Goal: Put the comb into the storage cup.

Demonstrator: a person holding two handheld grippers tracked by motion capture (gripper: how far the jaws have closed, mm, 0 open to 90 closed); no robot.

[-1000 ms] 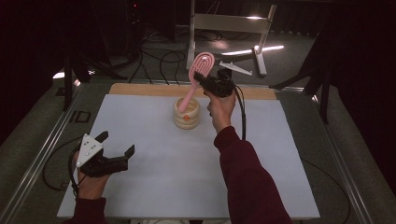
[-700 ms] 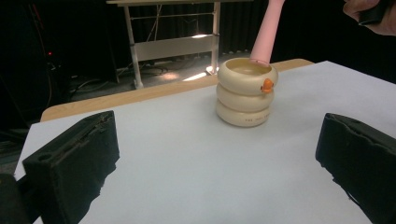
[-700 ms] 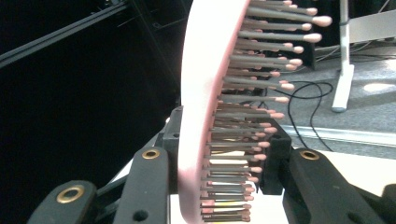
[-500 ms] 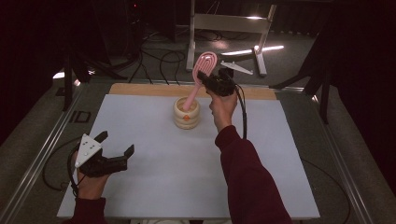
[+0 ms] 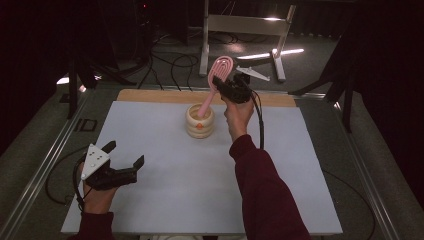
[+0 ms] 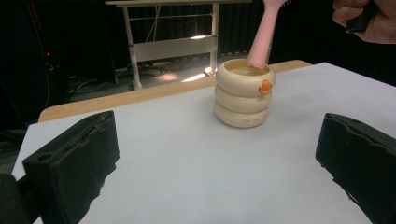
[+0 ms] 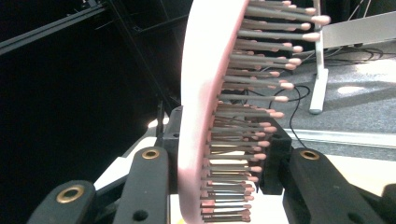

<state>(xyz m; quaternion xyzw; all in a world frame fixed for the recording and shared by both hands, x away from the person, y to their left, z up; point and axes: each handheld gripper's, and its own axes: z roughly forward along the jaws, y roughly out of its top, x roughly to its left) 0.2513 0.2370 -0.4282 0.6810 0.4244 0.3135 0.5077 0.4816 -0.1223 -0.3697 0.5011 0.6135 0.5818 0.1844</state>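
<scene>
A pink hairbrush stands tilted, its handle end inside a cream ringed cup at the back middle of the white mat. My right gripper is shut on the brush just below its head, above and right of the cup. In the right gripper view the bristled head rises between the jaws of the right gripper. My left gripper rests open at the mat's near left, nothing between its fingers. In the left gripper view, the left gripper faces the cup and the brush handle.
The white mat lies on a table with a wooden strip along its far edge. A metal stand and floor cables sit behind the table. The person's right hand shows at the left gripper view's upper right.
The right gripper and the brush head have shifted slightly to the right, with the handle still in the cup. The left gripper has stayed put.
</scene>
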